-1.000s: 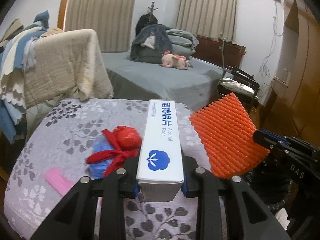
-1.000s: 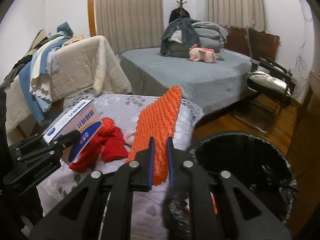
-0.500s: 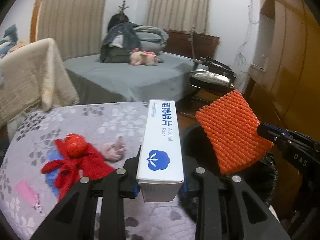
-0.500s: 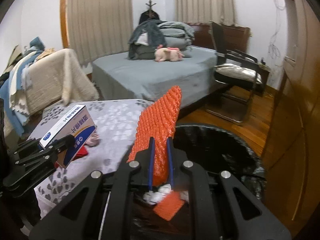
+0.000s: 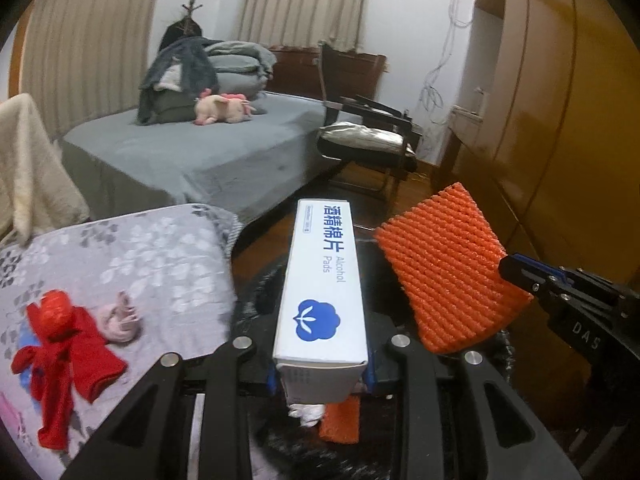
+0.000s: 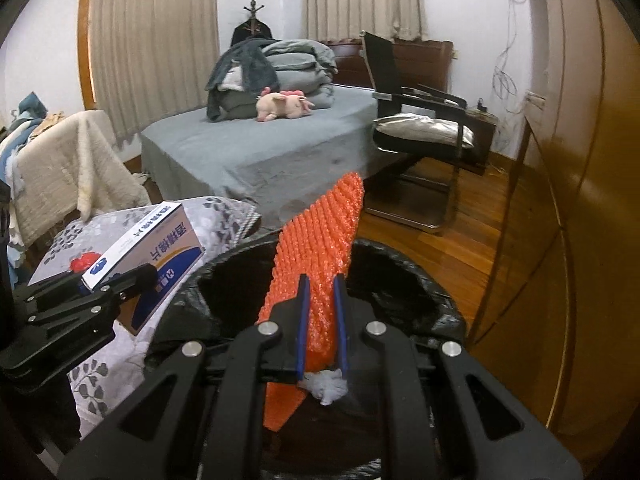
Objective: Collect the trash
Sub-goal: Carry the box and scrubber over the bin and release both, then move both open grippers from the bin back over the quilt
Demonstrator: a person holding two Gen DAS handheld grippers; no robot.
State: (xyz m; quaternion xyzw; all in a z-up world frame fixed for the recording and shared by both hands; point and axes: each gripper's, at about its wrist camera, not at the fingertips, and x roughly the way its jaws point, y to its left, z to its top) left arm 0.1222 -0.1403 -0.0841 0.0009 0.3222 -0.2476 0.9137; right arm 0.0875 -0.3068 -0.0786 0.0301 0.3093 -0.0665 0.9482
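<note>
My left gripper [image 5: 320, 376] is shut on a white and blue alcohol pads box [image 5: 324, 284] and holds it above the black-lined trash bin [image 5: 256, 304]. My right gripper [image 6: 320, 320] is shut on an orange foam net sheet [image 6: 320, 248], upright over the bin opening [image 6: 400, 280]. The sheet also shows in the left wrist view [image 5: 448, 276], and the box in the right wrist view [image 6: 152, 264]. Inside the bin lie an orange piece [image 6: 282, 404] and a white crumpled tissue [image 6: 326, 386].
A grey floral-covered table [image 5: 132, 256] at the left holds a red cloth [image 5: 60, 352] and a pink crumpled item [image 5: 122, 318]. A bed [image 6: 280, 140] lies behind, a black chair [image 6: 420, 132] to the right, a wooden wardrobe [image 6: 580, 200] at far right.
Both grippers have swung right from over the table to over the trash bin, still holding the box and the orange sheet.
</note>
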